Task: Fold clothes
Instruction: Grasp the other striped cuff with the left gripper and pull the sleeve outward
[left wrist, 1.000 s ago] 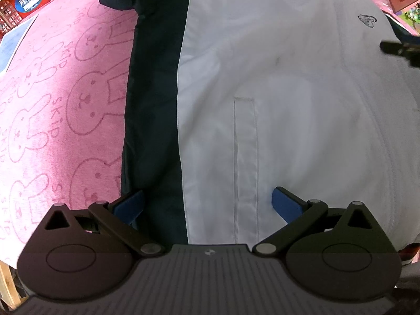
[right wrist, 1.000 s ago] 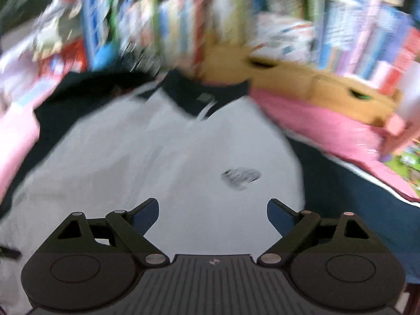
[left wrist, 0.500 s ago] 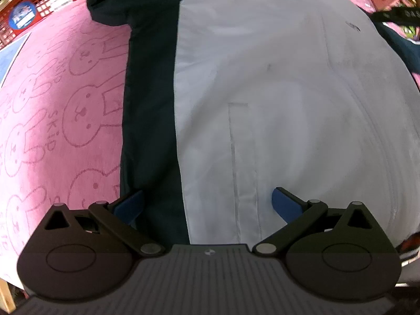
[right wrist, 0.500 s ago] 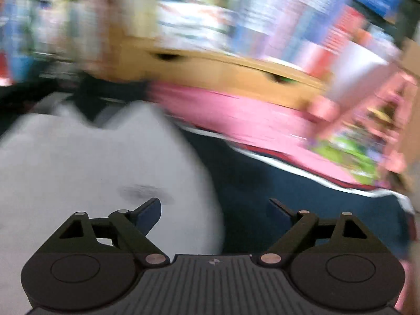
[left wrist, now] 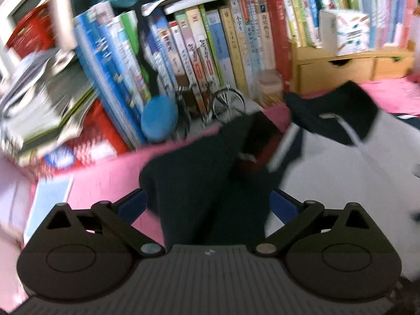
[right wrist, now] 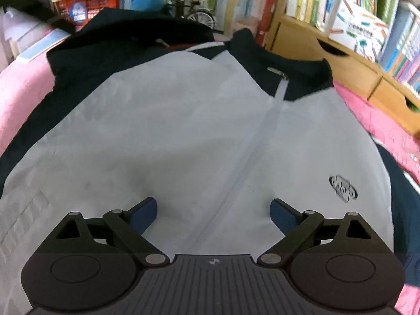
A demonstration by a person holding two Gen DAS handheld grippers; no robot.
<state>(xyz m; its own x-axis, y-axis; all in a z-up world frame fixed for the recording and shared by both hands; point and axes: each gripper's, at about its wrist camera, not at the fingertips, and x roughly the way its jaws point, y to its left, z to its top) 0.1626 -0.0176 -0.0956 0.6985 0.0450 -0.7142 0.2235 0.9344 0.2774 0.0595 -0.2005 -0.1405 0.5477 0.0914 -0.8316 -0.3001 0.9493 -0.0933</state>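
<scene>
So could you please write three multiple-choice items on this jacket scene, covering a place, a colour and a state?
1. Where does the jacket lie?
A. on a pink blanket
B. in a red crate
C. on a wooden drawer unit

2. What colour is the jacket's collar?
A. red
B. dark navy
C. yellow

3. What is the state of the right gripper?
A. shut on the collar
B. open and widening, holding nothing
C. shut on a book

Answers:
1 A, the pink blanket shows on both sides of it.
2 B, dark against the white front.
3 B, the pads stand apart above flat fabric.
</scene>
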